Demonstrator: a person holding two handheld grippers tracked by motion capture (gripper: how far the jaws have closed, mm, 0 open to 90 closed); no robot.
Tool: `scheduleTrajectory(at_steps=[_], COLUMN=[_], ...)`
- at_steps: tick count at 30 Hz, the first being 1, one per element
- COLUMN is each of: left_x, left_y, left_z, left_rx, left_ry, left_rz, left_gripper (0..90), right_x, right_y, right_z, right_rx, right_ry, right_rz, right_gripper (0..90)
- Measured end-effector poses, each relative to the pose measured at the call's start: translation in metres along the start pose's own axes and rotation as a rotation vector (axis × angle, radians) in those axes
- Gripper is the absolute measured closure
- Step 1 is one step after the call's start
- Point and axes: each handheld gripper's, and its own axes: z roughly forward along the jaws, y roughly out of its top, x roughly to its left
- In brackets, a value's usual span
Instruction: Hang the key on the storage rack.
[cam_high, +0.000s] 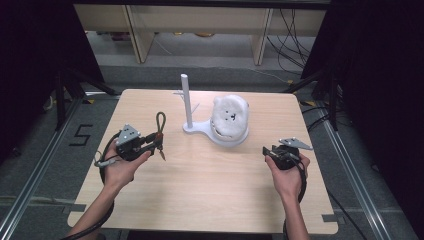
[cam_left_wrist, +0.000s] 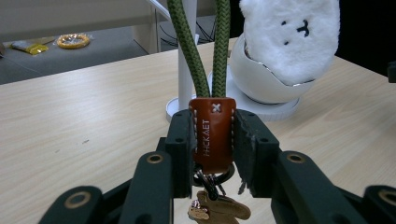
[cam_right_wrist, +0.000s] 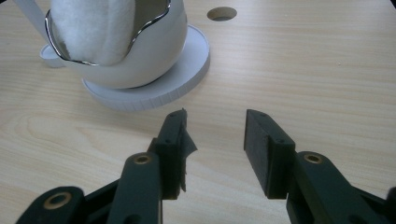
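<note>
You are in a lab-like recording bay: black curtains (cam_high: 30, 60) flank the wooden table (cam_high: 200, 195), cables (cam_high: 292, 37) trail behind it, and taped floor markings (cam_high: 80, 135) lie left of it.

Matt wood-grain table (cam_left_wrist: 70, 121) carrying glossy white stand (cam_right_wrist: 154, 60), fluffy plush (cam_left_wrist: 289, 37); braided cord (cam_left_wrist: 187, 51) showing stitched leather tab (cam_left_wrist: 212, 133).

A pale wooden table (cam_high: 210, 190) stands on a grey floor (cam_high: 30, 165). Black tape forms a "5" (cam_high: 81, 135) on the floor left of it. Beyond the far edge stand light wooden shelf legs (cam_high: 137, 35), with black cables (cam_high: 292, 35) trailing at the far right.
</note>
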Motion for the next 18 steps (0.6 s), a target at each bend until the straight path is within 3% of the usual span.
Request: scheduleTrajectory(at_steps=[18], left_x=[0.002], left_y=[0.011], left_z=[0.012], left_rx=[-0.006], left_ry=[-0.007], left_rz=[0.025], left_gripper=[67.7], right_x=[-0.001], right_y=[0.0], right_z=[-0.001], right_rx=[0.0], right_ry=[-0.009], right_rz=[0.004], right_gripper=[59.8])
